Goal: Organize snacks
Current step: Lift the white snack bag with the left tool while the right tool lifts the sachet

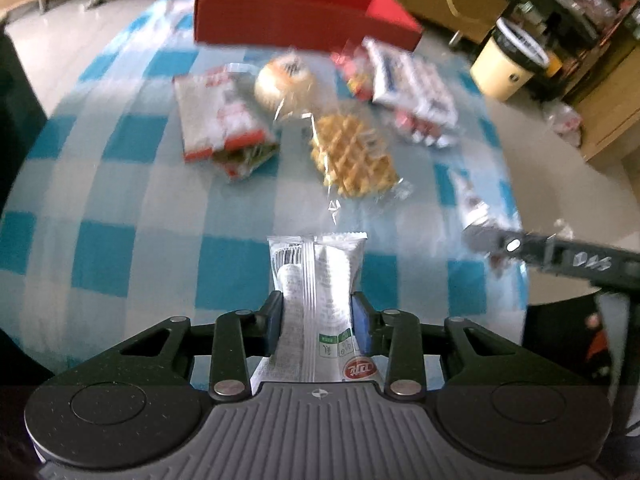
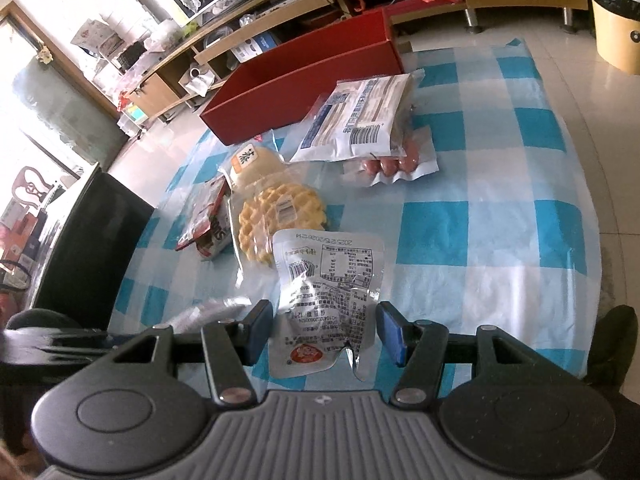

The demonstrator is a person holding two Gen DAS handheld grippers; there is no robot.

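My left gripper (image 1: 318, 316) is shut on a white snack packet (image 1: 316, 280), held above the checked tablecloth (image 1: 120, 200). My right gripper (image 2: 324, 332) is open, its pads on either side of a silver foil pouch (image 2: 328, 288) that lies on the cloth (image 2: 480, 200). A waffle (image 1: 352, 156) (image 2: 280, 216), a round bun (image 1: 284, 78) (image 2: 256, 164), a red-and-white packet (image 1: 220, 120) (image 2: 206, 216), a large white bag (image 1: 412, 76) (image 2: 360, 120) and a sausage pack (image 2: 392, 168) lie further off. The red box (image 1: 288, 12) (image 2: 304, 80) stands at the far edge.
The right gripper's arm (image 1: 560, 252) shows at the right of the left wrist view. A cream bin (image 1: 508, 64) (image 2: 616, 16) stands on the floor beyond the table. A dark chair (image 2: 88, 240) is at the left. Shelves and cabinets line the back.
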